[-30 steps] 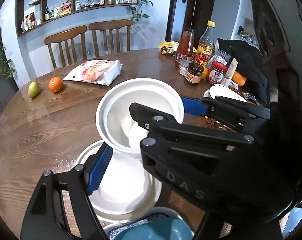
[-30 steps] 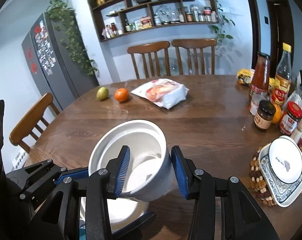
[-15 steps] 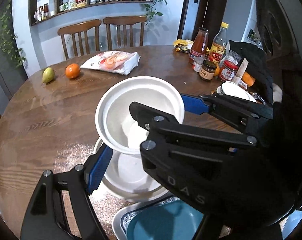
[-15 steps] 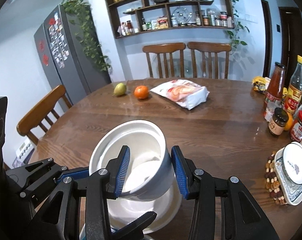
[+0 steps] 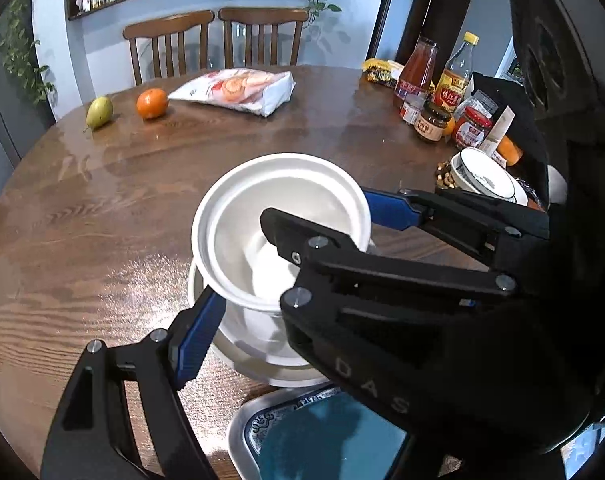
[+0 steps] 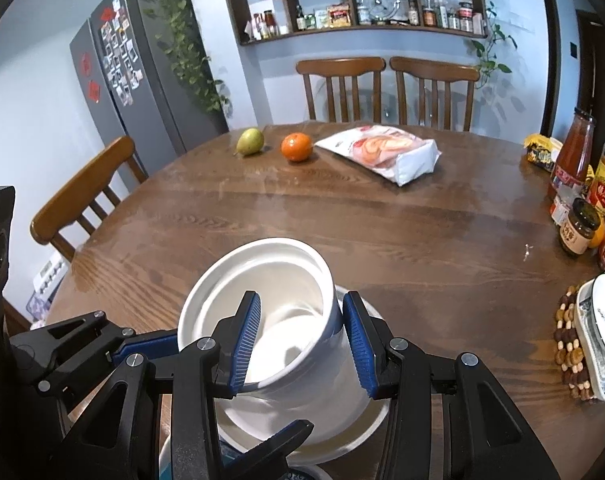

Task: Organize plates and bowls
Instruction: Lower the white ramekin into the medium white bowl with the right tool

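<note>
A deep white bowl (image 5: 278, 216) (image 6: 262, 300) is held tilted, just above a white plate (image 5: 262, 356) (image 6: 342, 436) on the wooden table. My right gripper (image 6: 302, 340) is shut on the bowl's near wall, one blue pad inside and one outside. My left gripper (image 5: 290, 260) spans the bowl from its left side, its blue pads against opposite sides of the rim. A teal bowl on a blue-patterned plate (image 5: 326, 436) sits close in front. A small patterned dish (image 5: 486, 176) (image 6: 602, 320) rests on a beaded trivet at the right.
A pear (image 6: 249, 141), an orange (image 6: 296, 146) and a snack bag (image 6: 382, 152) lie at the far side. Sauce bottles and jars (image 6: 578, 200) crowd the right edge. Chairs stand behind and to the left of the table.
Both grippers and the bowl have moved together away from the table and a bit nearer; the plate beneath now looks smaller and the teal bowl shows more. Grips are unchanged.
</note>
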